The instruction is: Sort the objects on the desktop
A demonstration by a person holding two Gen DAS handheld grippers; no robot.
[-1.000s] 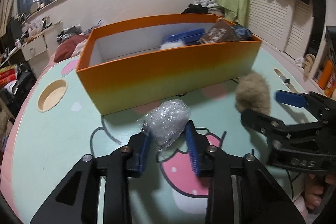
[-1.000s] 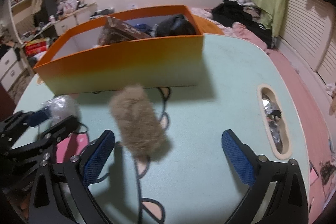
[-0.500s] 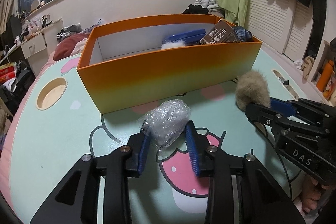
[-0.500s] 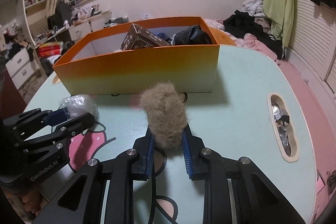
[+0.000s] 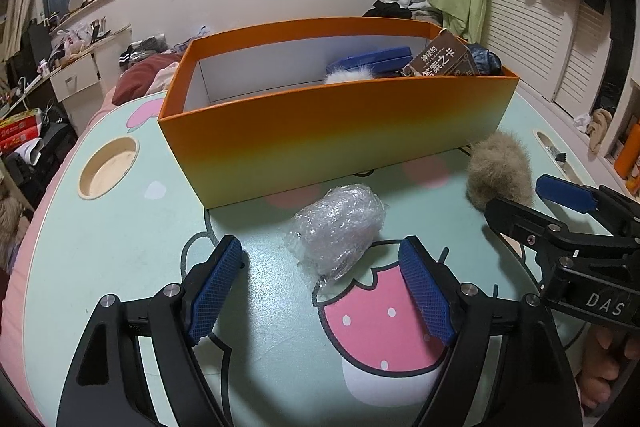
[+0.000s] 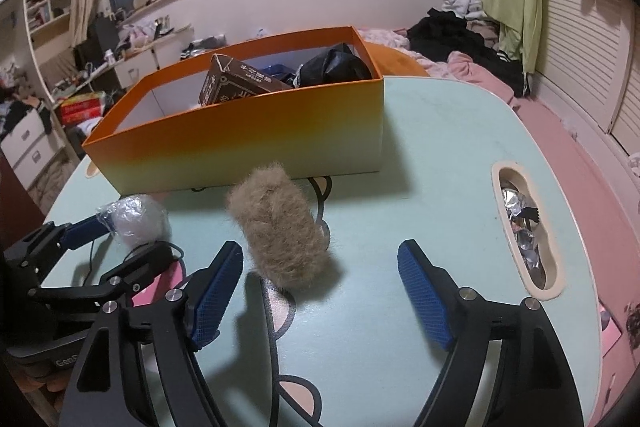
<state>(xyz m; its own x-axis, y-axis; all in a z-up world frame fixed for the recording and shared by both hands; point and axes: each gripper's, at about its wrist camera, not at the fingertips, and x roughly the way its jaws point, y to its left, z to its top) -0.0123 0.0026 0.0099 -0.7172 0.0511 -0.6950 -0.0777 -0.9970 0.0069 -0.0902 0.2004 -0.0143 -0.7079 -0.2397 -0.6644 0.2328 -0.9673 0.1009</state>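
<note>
The left claw [image 5: 320, 267] is opening, its blue pads clear of the plastic-wrapped bundle [image 5: 336, 227] lying between them on the mint surface [image 5: 120, 247]. Behind stands the orange box [image 5: 336, 135]; the furry tuft [image 5: 500, 167] seems just beyond the right claw [image 5: 532, 199].

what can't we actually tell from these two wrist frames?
- Left wrist: box floor and lower contents hidden by its near wall; only tops of a blue case, a brown carton show.
- Left wrist: what's inside the plastic-wrapped bundle; crinkled film hides it.
- Right wrist: items in the table slot too small, partly sunk.
- Both: the furry roll's underside.
</note>
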